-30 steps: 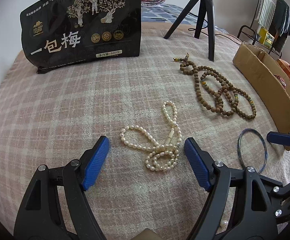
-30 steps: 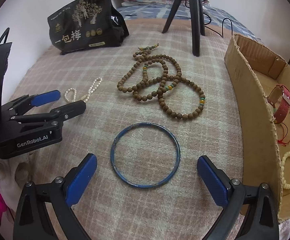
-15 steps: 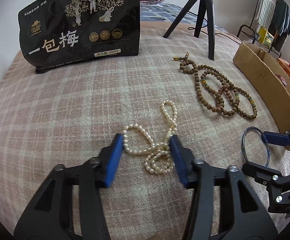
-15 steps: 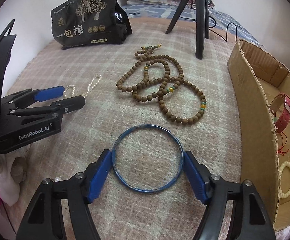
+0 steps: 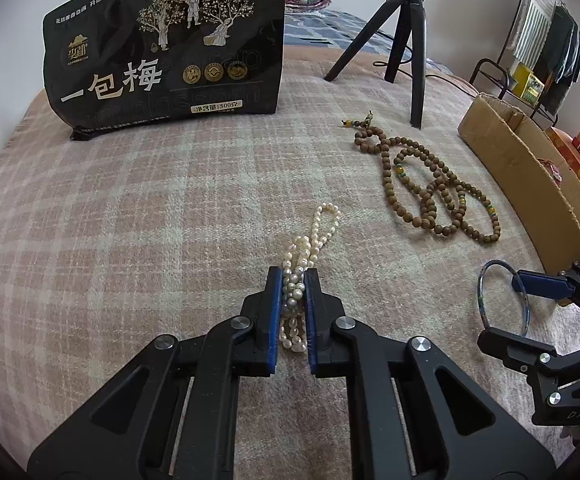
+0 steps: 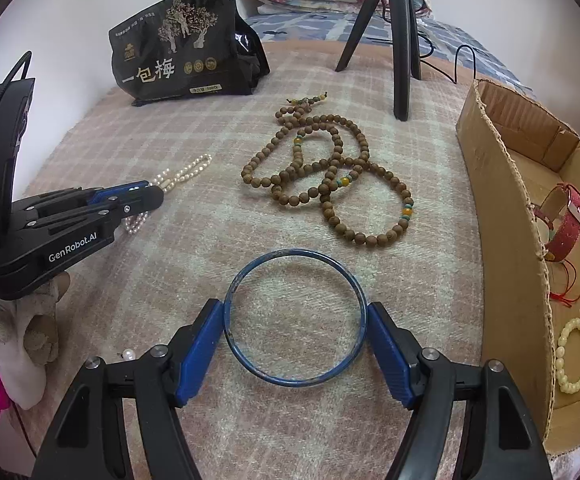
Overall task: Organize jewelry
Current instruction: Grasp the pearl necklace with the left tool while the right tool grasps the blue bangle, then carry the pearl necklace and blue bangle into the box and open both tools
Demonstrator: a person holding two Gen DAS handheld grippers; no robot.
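**Both grips set, lift comes next**

While the left gripper [image 5: 293, 312] sits low in the centre of its own view, its jaws are drawn nearly together on the bunched pearl necklace [image 5: 304, 268], whose free loop trails toward the middle of the frame on the plaid blanket [image 5: 130, 240]. Low in the right wrist view, the right gripper [image 6: 295, 344] has its jaws spread wide, one blue pad against each side of the blue bangle [image 6: 295, 318], which appears to lie flat on the blanket.

The cardboard box [image 6: 506, 240] stands along the right edge of that view, with a red strap and a pale bead bracelet [image 6: 574, 354] already inside. A string of wooden beads [image 6: 330, 184] lies in the middle, untouched.

Judging from this, the step in hand is lifting both pieces for the box. The pearls should rise straight and slowly, so the trailing loop follows without slipping from the pinch. A rigid ring held only at two points may pivot or pop out; steady pressure and a level carry over the box wall would suit it. One loose pearl [image 6: 130, 355] lies at lower left.
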